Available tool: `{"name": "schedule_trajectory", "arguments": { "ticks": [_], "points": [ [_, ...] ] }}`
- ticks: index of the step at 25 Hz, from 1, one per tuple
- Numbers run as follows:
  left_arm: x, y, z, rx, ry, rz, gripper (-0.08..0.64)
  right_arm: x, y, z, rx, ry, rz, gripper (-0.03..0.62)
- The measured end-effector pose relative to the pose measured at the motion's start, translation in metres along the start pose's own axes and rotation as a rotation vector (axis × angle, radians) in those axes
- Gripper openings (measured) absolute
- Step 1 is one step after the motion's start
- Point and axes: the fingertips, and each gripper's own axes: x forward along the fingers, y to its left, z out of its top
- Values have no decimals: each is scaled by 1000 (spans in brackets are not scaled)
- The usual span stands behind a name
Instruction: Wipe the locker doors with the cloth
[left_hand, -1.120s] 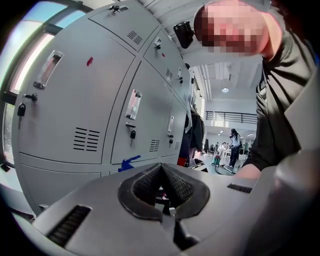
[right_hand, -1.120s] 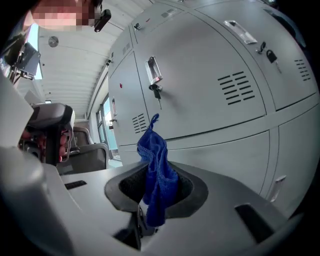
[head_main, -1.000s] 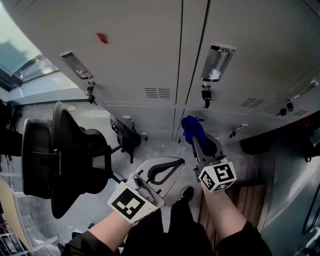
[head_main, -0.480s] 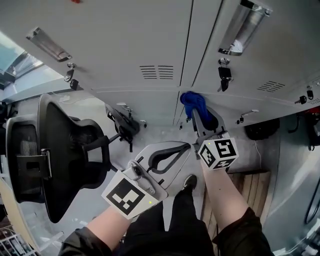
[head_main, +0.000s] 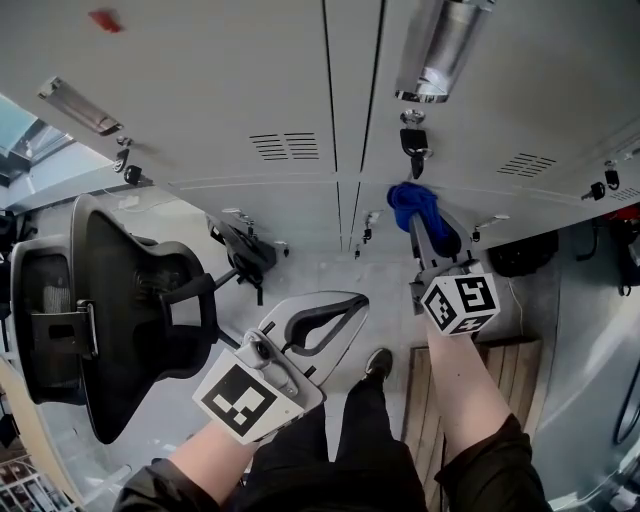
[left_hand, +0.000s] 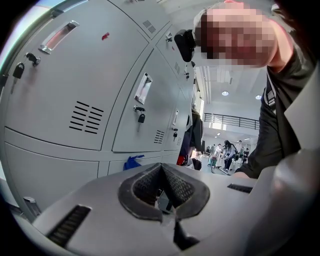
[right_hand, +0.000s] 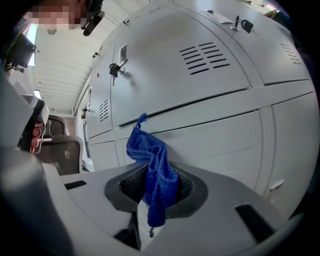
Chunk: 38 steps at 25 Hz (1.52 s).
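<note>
**Q:** Right side first. What do your fingers hold?

**A:** My right gripper (right_hand: 156, 189) has its jaws closed on the blue cloth (right_hand: 151, 159). The pads pinch a fold about halfway along. One end bunches up beyond the tips and the other hangs down behind the pads.

**Q:** Where does the cloth lie relative to the locker doors?

**A:** The grey locker doors (head_main: 230, 90) fill the upper field of the head view. The bunched end lies at the horizontal seam under an upper door. It is directly below the key (head_main: 413, 141) hanging in that door's lock, and the lock sits beneath a bright metal handle (head_main: 441, 48). I cannot tell whether the fabric presses on the metal or stands just off it.

**Q:** And the left side?

**A:** My left gripper (head_main: 358, 299) has its jaws brought together at the tips, with nothing between the pads. I hold it low and close to my body, well apart from the doors and to the left of the right gripper.

**Q:** What else is in view?

**A:** Vent slots (head_main: 284, 147) mark the door to the left of the cloth, near that door's lower edge. A black office chair (head_main: 120, 300) stands on the pale floor (head_main: 300, 275) at the left, near the foot of the lockers.
</note>
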Motion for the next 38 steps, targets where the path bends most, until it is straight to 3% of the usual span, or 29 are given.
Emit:
{"name": "schedule_trajectory", "arguments": {
  "ticks": [10, 16, 20, 28, 32, 38],
  "points": [
    [28, -31, -1, 3, 14, -46, 8, -62, -120, 9, 13, -12, -170, 78],
    [36, -38, -2, 14, 26, -69, 8, -79, -148, 10, 41, -26, -240, 78],
    [31, -39, 0, 13, 9, -70, 8, -76, -118, 1, 47, -31, -206, 78],
    [3, -25, 0, 4, 12, -37, 8, -13, 17, -56, 36, 58, 25, 78],
    [-12, -14, 0, 7, 24, -22, 8, 18, 43, -76, 44, 90, 38, 78],
    [-31, -2, -5, -1, 40, -1, 8, 36, 34, -92, 74, 113, -2, 78]
  ]
}}
